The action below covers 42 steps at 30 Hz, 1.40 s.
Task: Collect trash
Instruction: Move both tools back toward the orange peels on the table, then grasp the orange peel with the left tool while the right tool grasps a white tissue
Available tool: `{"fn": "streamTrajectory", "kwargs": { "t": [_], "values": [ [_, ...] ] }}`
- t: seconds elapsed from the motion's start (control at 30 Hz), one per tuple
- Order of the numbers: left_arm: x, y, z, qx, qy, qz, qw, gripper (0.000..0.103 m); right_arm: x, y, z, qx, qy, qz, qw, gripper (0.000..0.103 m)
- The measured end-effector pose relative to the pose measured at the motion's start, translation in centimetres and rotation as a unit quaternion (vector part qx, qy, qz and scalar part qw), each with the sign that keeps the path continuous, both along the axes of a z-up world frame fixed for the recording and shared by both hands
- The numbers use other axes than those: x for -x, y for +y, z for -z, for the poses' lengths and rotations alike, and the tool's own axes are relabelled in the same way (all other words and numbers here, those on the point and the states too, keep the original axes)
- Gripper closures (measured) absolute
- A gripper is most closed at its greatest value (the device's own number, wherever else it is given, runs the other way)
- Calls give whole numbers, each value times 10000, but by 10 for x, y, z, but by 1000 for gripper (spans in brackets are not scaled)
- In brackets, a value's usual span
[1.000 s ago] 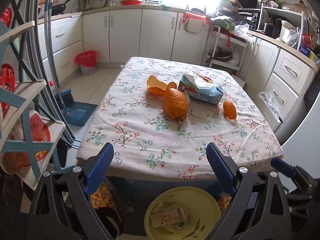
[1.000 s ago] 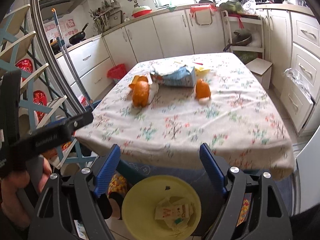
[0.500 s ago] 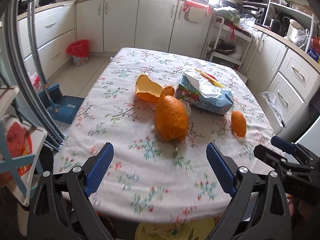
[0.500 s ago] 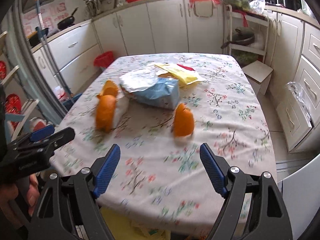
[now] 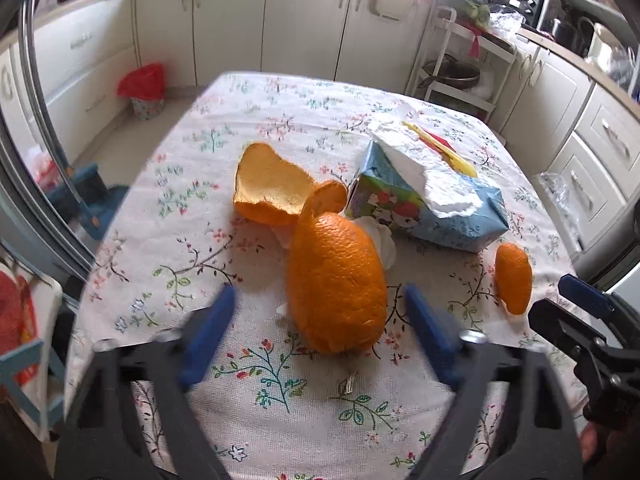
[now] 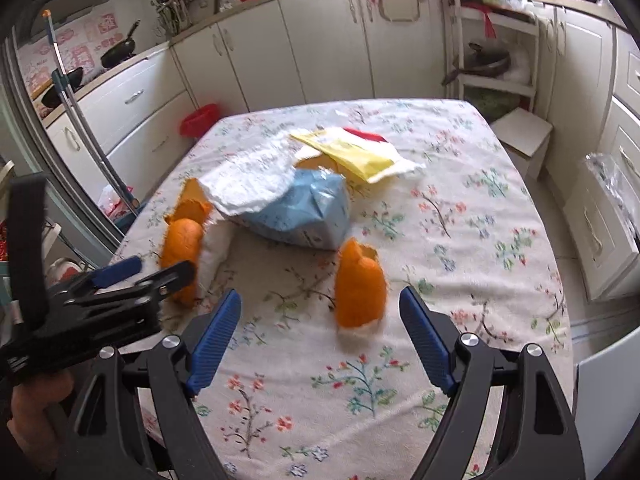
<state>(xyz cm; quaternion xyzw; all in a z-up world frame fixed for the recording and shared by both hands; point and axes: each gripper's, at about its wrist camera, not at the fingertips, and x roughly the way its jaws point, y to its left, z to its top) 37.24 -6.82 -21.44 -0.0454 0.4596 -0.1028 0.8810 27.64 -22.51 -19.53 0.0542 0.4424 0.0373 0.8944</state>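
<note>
Orange peels lie on the floral tablecloth point(image 5: 168, 208). My left gripper point(image 5: 318, 336) is open and empty, its fingers on either side of the near end of a large peel point(image 5: 338, 284), which also shows in the right wrist view point(image 6: 182, 248). A cupped peel piece point(image 5: 272, 190) lies behind it. My right gripper point(image 6: 320, 340) is open and empty, just short of a smaller peel point(image 6: 360, 288), also seen in the left wrist view point(image 5: 513, 278). A torn blue tissue pack point(image 5: 424, 204) with white tissue and a yellow wrapper point(image 6: 352, 152) lie mid-table.
White kitchen cabinets point(image 5: 304, 20) ring the room. A bin with a red bag point(image 5: 145, 90) stands on the floor at the left. A white shelf cart point(image 6: 496, 60) stands beyond the table. Metal rack poles point(image 6: 80, 120) and a blue dustpan point(image 5: 90, 196) stand left of the table.
Both grippers have moved forward from above the yellow bin at the table's front edge to over the table. The peels now lie close in front of them. The yellow bin has left view.
</note>
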Motion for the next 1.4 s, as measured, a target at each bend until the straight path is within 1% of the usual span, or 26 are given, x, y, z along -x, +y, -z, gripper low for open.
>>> {"fn": "streamTrajectory", "kwargs": {
  "t": [0.03,0.07,0.13,0.2,0.37,0.5,0.6,0.67,0.7,0.8,0.83,0.87,0.9,0.93,1.03,1.13,1.17,1.23,1.3,1.4],
  "values": [
    [-2,6,2,242,136,3,9996,49,-2,1,0,-31,15,-44,10000,25],
    [-2,11,2,389,180,-10,9991,59,-5,6,2,-80,68,-130,9999,25],
    [-1,18,3,396,197,-3,9990,66,-9,13,6,-131,131,-230,9996,25],
    [0,28,4,508,246,-13,9984,68,-14,23,10,-183,219,-365,9989,25],
    [3,56,3,831,356,-227,9956,69,-29,48,21,-324,390,-596,9969,25],
    [5,68,0,840,341,-252,9956,69,-40,64,34,-487,573,-656,9950,25],
    [6,71,0,816,360,-224,9958,69,-49,74,44,-589,695,-646,9937,28],
    [6,72,0,793,372,-191,9960,69,-54,82,48,-594,697,-631,9938,31],
    [6,72,0,773,380,-168,9961,69,-56,84,48,-555,644,-616,9945,32],
    [6,72,0,735,426,-133,9963,69,-62,86,49,-528,560,-549,9955,38],
    [5,72,0,724,440,-131,9963,69,-64,86,49,-516,555,-512,9958,44],
    [5,73,1,708,451,-133,9964,69,-64,85,48,-512,563,-491,9959,54],
    [4,73,1,693,465,-137,9964,69,-66,82,48,-592,621,-515,9950,61],
    [3,74,1,686,477,-141,9964,69,-66,82,49,-670,695,-529,9939,71],
    [3,74,2,688,505,-148,9962,69,-61,77,49,-816,794,-653,9913,84],
    [5,72,2,669,490,-116,9965,69,-52,69,47,-1003,844,-737,9886,88],
    [6,71,1,658,481,-110,9966,69,-48,64,46,-1139,876,-752,9868,88],
    [7,71,2,669,478,-120,9965,69,-45,60,48,-1409,1031,-839,9811,88],
    [8,71,2,679,483,-137,9964,69,-37,51,51,-1583,1079,-792,9783,88],
    [12,69,2,703,477,-129,9963,70,-31,41,55,-1959,1257,-735,9697,88]
  ]
}}
